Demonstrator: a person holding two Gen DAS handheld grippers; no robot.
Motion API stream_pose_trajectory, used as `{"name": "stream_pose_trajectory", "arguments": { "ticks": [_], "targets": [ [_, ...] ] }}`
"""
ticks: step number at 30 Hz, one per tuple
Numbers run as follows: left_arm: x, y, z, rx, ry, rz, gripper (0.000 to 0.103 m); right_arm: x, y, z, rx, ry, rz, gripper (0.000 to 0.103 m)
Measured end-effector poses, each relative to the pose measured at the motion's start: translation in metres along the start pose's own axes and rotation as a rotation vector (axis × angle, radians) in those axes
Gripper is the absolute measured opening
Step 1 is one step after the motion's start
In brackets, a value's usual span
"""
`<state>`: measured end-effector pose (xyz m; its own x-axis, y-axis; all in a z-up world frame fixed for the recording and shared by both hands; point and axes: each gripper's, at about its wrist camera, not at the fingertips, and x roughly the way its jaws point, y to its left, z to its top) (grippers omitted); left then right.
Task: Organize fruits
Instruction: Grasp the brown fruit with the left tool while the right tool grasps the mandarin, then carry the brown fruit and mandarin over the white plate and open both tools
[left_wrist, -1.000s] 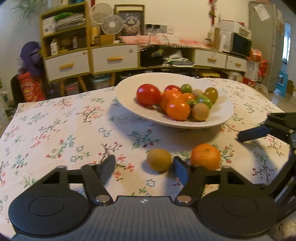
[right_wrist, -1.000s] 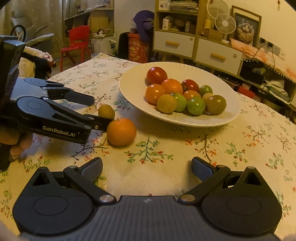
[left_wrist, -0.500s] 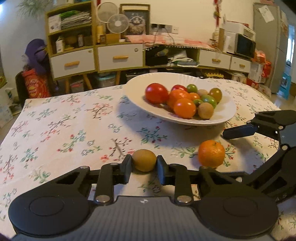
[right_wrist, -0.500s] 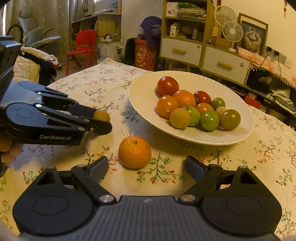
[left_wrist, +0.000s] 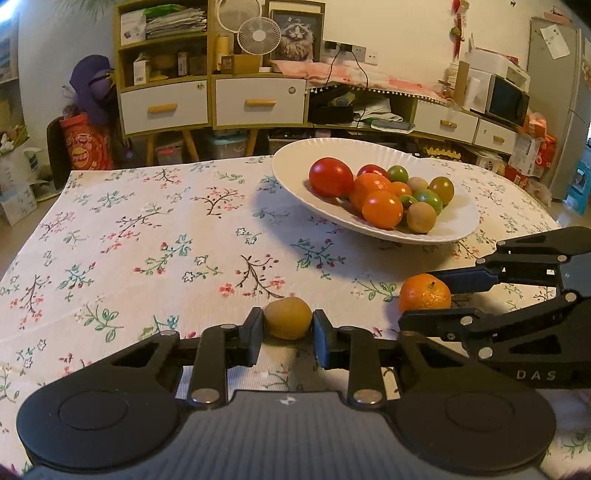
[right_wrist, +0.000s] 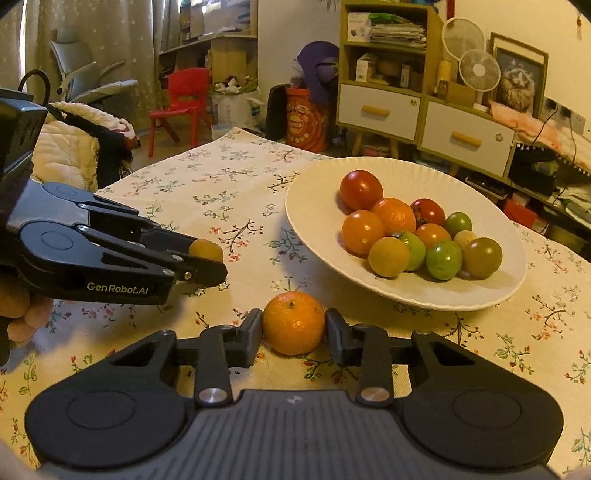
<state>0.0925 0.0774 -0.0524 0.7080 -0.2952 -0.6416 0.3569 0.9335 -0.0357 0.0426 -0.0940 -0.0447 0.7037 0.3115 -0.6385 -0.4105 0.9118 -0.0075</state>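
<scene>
Floral tablecloth (left_wrist: 147, 240): your left gripper (left_wrist: 288, 330) clamps brown fruit (left_wrist: 288, 318); right gripper (right_wrist: 293, 330) closing around orange (right_wrist: 293, 322), pads touching it.

A small yellow-brown fruit (left_wrist: 288, 323) sits on the flowery table (left_wrist: 147, 236). Just beside it is a round orange (right_wrist: 293, 322). Behind them, a big white plate (right_wrist: 314, 199) holds red, orange and green fruits (right_wrist: 417, 232) in a pile.

My left gripper (left_wrist: 288, 334) and right gripper (right_wrist: 293, 332) are matte black, with silver screws, round side discs, ribbed grey bodies, and white GenRobot.AI lettering.
</scene>
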Motion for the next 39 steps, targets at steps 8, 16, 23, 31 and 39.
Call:
{"name": "stream_pose_trajectory", "arguments": {
  "ticks": [8,16,23,31,39],
  "targets": [
    [-0.004,-0.001,-0.001,-0.012,0.019,0.0,0.023,-0.003,0.0,-0.001,0.021,0.007,0.018,0.033],
    [-0.007,-0.006,0.001,-0.026,0.032,0.014,0.023,-0.011,0.002,-0.001,0.024,0.01,0.025,0.033],
    [-0.014,-0.011,0.005,-0.045,0.035,0.018,0.023,-0.015,0.004,0.0,0.021,0.006,0.023,0.033],
    [-0.025,-0.02,0.01,-0.056,0.021,0.004,0.023,-0.031,0.002,0.004,0.036,-0.019,0.017,0.033],
    [-0.029,-0.026,0.019,-0.08,-0.003,-0.032,0.023,-0.038,-0.002,0.01,0.039,-0.046,0.008,0.033]
  ]
}}
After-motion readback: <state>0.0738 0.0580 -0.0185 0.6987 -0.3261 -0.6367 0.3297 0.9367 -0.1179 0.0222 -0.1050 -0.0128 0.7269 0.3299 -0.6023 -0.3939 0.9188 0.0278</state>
